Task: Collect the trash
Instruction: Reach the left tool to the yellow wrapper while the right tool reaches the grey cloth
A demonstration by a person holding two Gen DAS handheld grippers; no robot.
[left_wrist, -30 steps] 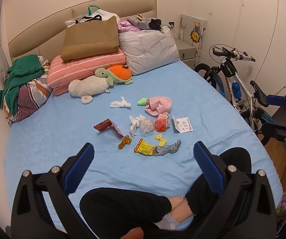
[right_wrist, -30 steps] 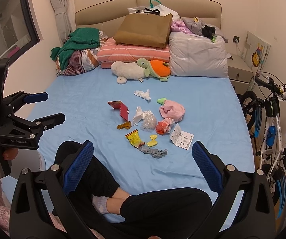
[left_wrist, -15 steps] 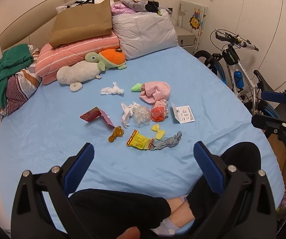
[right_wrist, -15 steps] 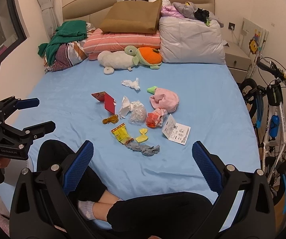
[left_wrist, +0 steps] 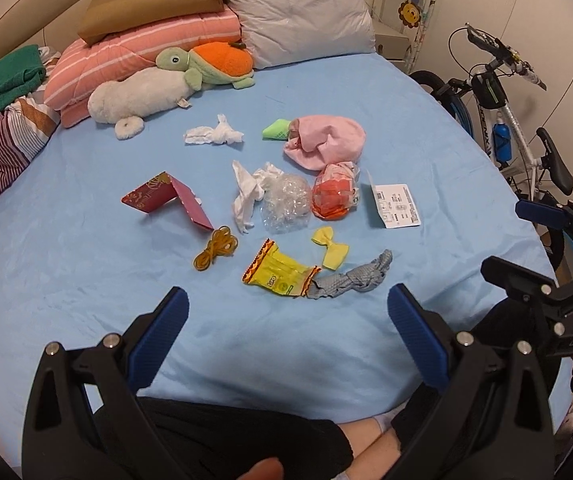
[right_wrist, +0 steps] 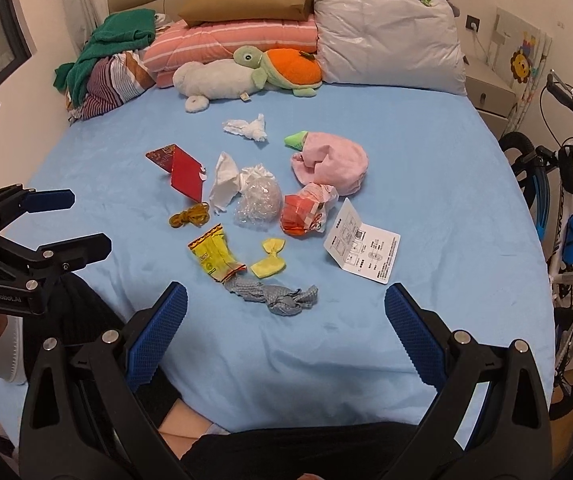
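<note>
Your blue bed (left_wrist: 66, 280) fills both views, pillows and a plush turtle (right_wrist: 282, 66) at its head, a bicycle (left_wrist: 502, 120) along its right edge. You hold the left gripper (left_wrist: 286, 320) and right gripper (right_wrist: 284, 318) low above your crossed legs, both spread wide and empty. The trash lies mid-bed: yellow wrapper (left_wrist: 276, 274) nearest, grey rag (right_wrist: 276, 296) touching it, crumpled tissue (left_wrist: 214, 135) farthest.
</note>
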